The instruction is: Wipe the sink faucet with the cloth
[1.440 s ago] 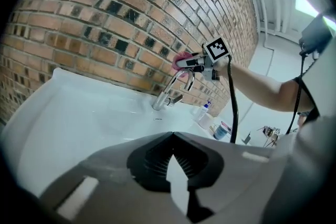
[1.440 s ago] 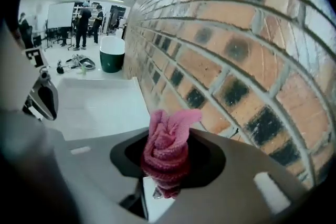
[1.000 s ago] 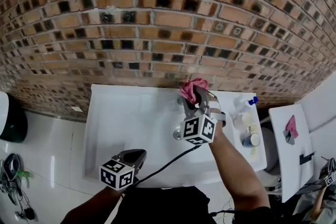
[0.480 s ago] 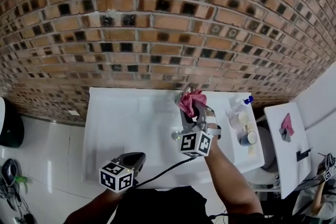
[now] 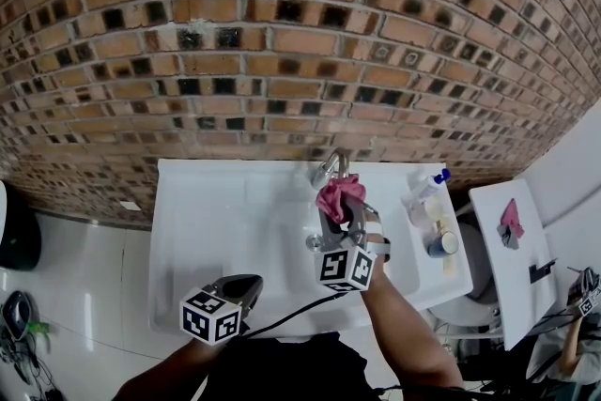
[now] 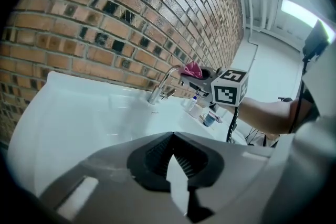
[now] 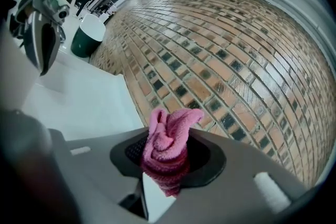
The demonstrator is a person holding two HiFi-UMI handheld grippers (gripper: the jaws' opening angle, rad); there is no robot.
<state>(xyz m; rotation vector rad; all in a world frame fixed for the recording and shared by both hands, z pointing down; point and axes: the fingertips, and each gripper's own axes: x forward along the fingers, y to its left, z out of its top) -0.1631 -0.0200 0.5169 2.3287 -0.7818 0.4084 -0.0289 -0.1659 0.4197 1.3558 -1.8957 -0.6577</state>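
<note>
A crumpled pink cloth (image 5: 338,196) is pinched in my right gripper (image 5: 344,215), which is shut on it just in front of the chrome faucet (image 5: 329,168) at the back of the white sink (image 5: 225,221). Whether the cloth touches the spout I cannot tell. In the right gripper view the cloth (image 7: 167,147) bulges out between the jaws. My left gripper (image 5: 250,281) hangs shut and empty over the sink's front edge. From the left gripper view, the faucet (image 6: 160,86) and the cloth (image 6: 193,69) lie ahead to the right.
A brick wall (image 5: 282,42) rises right behind the sink. A spray bottle (image 5: 427,188) and a blue cup (image 5: 443,245) stand on the sink's right ledge. A white table (image 5: 516,268) is further right, and a dark bin (image 5: 11,230) at far left.
My right gripper has drawn the cloth back from the faucet's top towards me, uncovering the faucet. The left gripper has stayed in place.
</note>
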